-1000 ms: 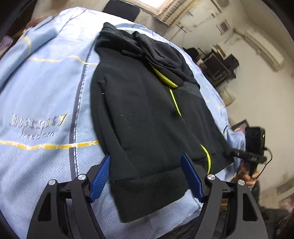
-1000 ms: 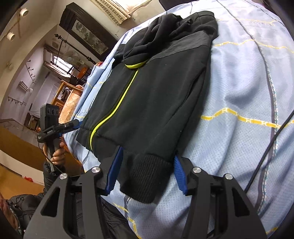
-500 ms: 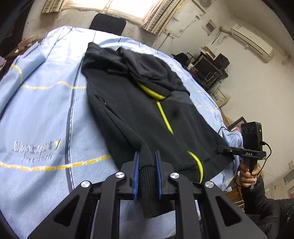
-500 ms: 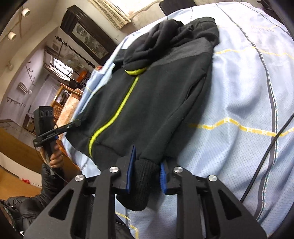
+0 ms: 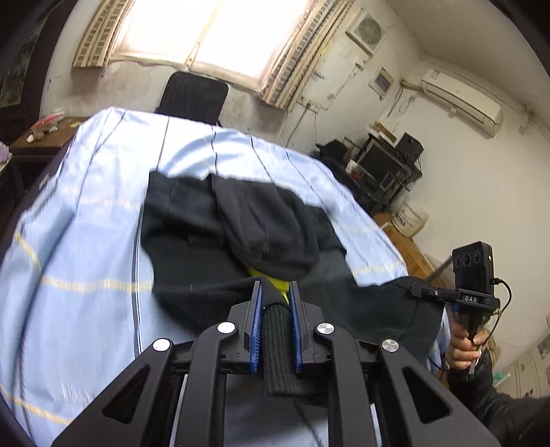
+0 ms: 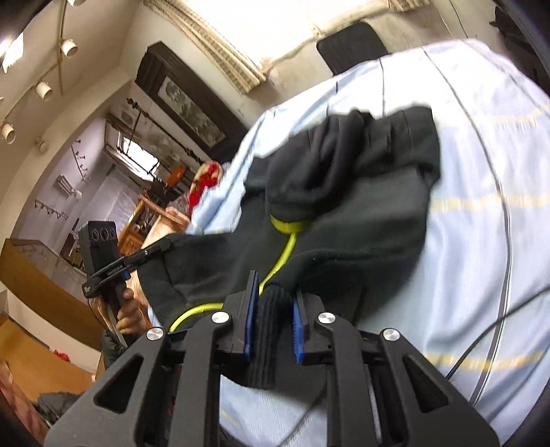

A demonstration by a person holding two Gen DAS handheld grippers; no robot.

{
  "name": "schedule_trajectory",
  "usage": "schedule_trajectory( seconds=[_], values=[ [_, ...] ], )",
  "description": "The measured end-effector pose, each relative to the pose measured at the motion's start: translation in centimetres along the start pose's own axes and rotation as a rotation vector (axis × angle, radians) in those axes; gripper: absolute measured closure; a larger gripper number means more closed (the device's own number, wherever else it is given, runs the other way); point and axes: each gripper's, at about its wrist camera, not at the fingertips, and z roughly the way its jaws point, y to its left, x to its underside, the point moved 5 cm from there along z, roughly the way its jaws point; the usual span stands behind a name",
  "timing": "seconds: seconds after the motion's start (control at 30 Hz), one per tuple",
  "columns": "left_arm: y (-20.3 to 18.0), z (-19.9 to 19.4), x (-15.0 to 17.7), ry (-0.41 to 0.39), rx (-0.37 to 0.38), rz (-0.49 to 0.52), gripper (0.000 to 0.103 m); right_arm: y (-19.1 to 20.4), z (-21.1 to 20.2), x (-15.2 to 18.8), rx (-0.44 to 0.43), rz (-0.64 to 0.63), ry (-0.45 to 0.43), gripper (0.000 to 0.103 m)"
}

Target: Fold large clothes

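Fabric fills the middle of both wrist views: a black hooded jacket [image 5: 213,247] lies on a pale blue bedsheet [image 5: 86,240] striped with thin dark lines and faint yellow bands, its hood [image 5: 268,233] bunched toward the far end and a yellow-green zipper [image 6: 285,247] running down its front.

At left, in the left wrist view, the sheet spreads out bare beside the jacket. At centre, the left gripper [image 5: 275,292] is clenched on a ribbed black cuff [image 5: 276,344] at the jacket's near edge, both blue pads [image 5: 256,326] pressed flat against the knit, a strip of yellow showing just beyond the fingertips. The near hem is raised off the sheet. Farther right, at the jacket's other near corner, the right gripper [image 5: 417,290] shows from the side in a person's hand [image 5: 462,347].

In the right wrist view, the left gripper shows at left, a hand [image 6: 129,314] around its handle. At centre the right gripper [image 6: 273,280] has its jaws closing on the second ribbed cuff [image 6: 266,337], which sits between the blue pads [image 6: 297,330] and hangs down behind them. The zipper loops beside the left finger. At right, the sheet falls away, crossed by a thin dark cable [image 6: 498,323].

A bright window [image 5: 206,31] and a dark chair back [image 5: 194,93] stand beyond the bed.
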Motion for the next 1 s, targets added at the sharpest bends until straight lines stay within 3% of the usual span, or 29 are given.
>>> schedule_trajectory(
  seconds=[0.23, 0.47, 0.63, 0.77, 0.83, 0.87, 0.93, 0.97, 1.0],
  values=[
    [0.8, 2.8, -7.8, -0.068, -0.068, -0.006, 0.089, -2.0, 0.7, -8.0, 0.005, 0.092, -0.096, 0.087],
    [5.2, 9.7, -13.4, -0.08, -0.178, -0.075, 0.089, -8.7, 6.0, -14.8, 0.064, 0.277, -0.154, 0.087],
    [10.4, 17.3, -13.3, 0.014, -0.288, -0.138, 0.088, -15.2, 12.1, -15.6, 0.123, 0.415, -0.105, 0.087],
    [13.7, 20.7, -11.2, 0.065, -0.246, -0.246, 0.085, -17.8, 13.9, -15.1, 0.072, 0.471, -0.071, 0.086],
    [14.3, 20.6, -11.1, 0.074, -0.214, -0.26, 0.084, -17.6, 13.5, -15.3, 0.037, 0.457, -0.069, 0.08],
    [14.1, 20.0, -11.2, 0.061, -0.204, -0.254, 0.08, -17.4, 13.2, -15.5, 0.02, 0.45, -0.075, 0.075],
    [13.8, 18.1, -11.8, 0.017, -0.202, -0.249, 0.056, -16.8, 12.5, -15.7, -0.002, 0.427, -0.088, 0.068],
    [13.6, 16.7, -12.3, -0.024, -0.2, -0.249, 0.039, -16.2, 11.9, -16.0, -0.007, 0.4, -0.099, 0.059],
    [13.3, 15.7, -12.6, -0.056, -0.198, -0.249, 0.031, -15.7, 11.4, -16.2, -0.012, 0.381, -0.109, 0.048]
  ],
)
